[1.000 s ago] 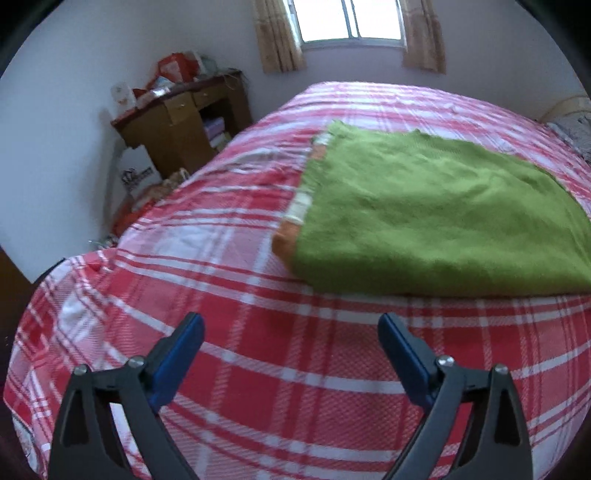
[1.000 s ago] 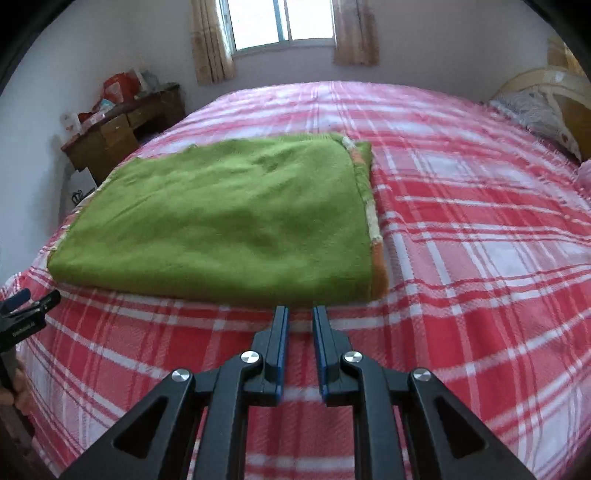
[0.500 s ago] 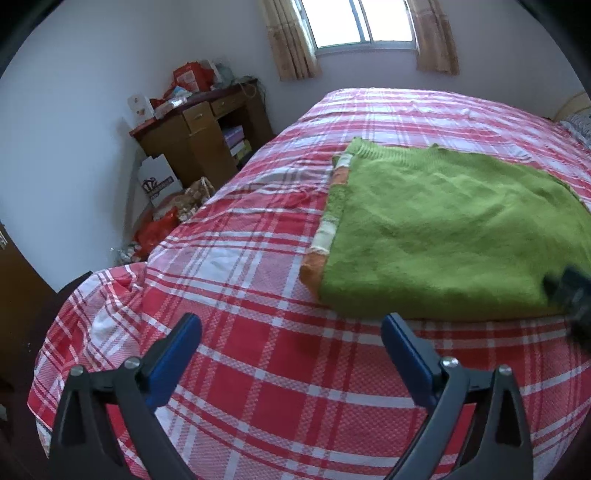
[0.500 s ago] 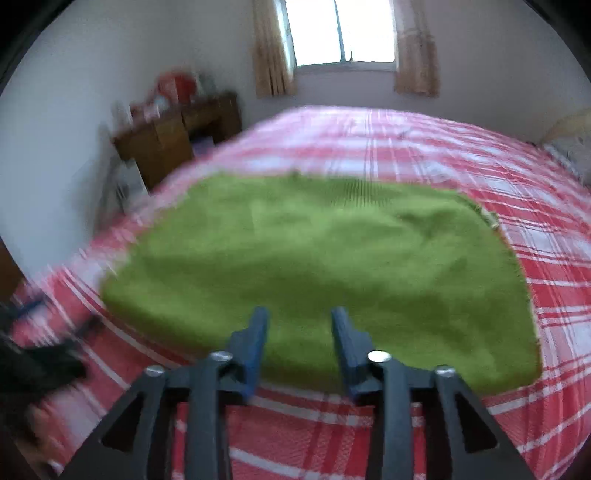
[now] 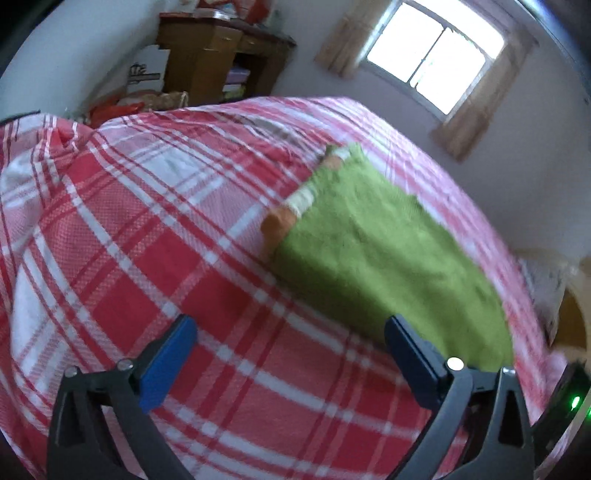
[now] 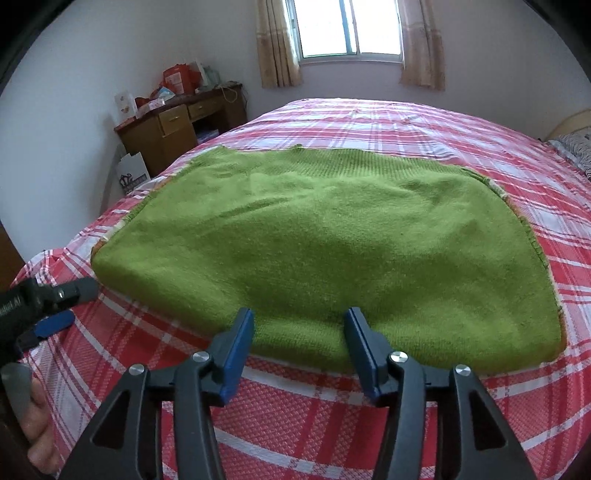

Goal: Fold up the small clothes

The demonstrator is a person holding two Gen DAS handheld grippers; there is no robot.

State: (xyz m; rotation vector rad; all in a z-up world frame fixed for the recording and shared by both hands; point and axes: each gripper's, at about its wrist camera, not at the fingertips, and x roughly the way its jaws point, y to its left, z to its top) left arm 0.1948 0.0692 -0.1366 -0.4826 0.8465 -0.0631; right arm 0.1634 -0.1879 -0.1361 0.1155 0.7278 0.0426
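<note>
A folded green knit garment [image 6: 332, 243] with orange and white trim lies flat on the red plaid bed [image 6: 406, 122]. It also shows in the left wrist view [image 5: 388, 258], tilted and to the right. My right gripper [image 6: 299, 325] is open and empty, its blue fingertips at the garment's near folded edge. My left gripper [image 5: 288, 336] is wide open and empty over the bare bedspread [image 5: 129, 221], left of the garment's near corner. The left gripper also appears at the left edge of the right wrist view [image 6: 44, 299].
A wooden desk [image 6: 177, 125] with clutter on top stands by the wall left of the bed. A white paper bag [image 6: 131, 171] leans beside it. A window with curtains [image 6: 351, 33] is behind the bed. A pillow [image 6: 576, 144] lies at the far right.
My right gripper has opened from shut and moved left to the garment's near edge. The left gripper's view has rolled and swung left, staying open.
</note>
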